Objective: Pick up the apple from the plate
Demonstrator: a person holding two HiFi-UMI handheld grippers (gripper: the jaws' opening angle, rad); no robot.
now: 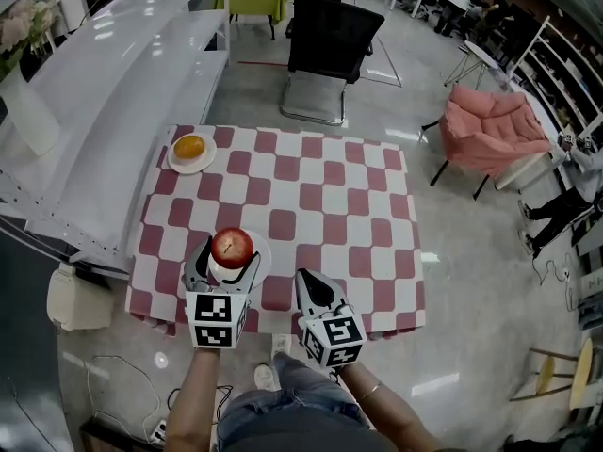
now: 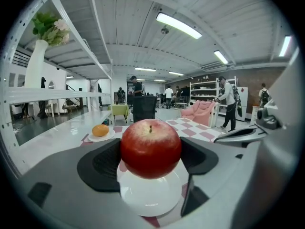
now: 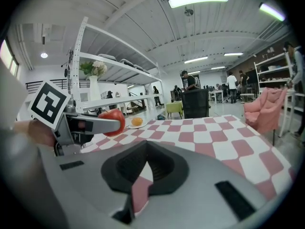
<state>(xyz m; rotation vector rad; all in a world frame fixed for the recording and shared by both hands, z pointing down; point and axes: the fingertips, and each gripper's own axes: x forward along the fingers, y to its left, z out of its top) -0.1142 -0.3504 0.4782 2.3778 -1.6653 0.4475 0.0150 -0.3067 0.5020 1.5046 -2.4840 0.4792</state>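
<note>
A: Head view: the glossy round red apple point(image 1: 232, 246) is being gripped by the left gripper point(image 1: 224, 260), just over the small white plate point(image 1: 261, 264).
B: Left gripper view: it is being pinched on both sides (lift step, seemingly); a straight raise is being called for.
A: Right gripper view: the right gripper point(image 3: 145, 144) is being held closed, empty.

No readable text, brand or number was seen. Black-and-white square markers point(image 1: 215, 310) on cubes of left gripper point(image 1: 229, 255) and right gripper point(image 1: 306, 279) held patterns only.

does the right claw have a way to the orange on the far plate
Likely yes: the right claw is empty, and only bare checked cloth lies between it and the orange, though it's shut.
</note>
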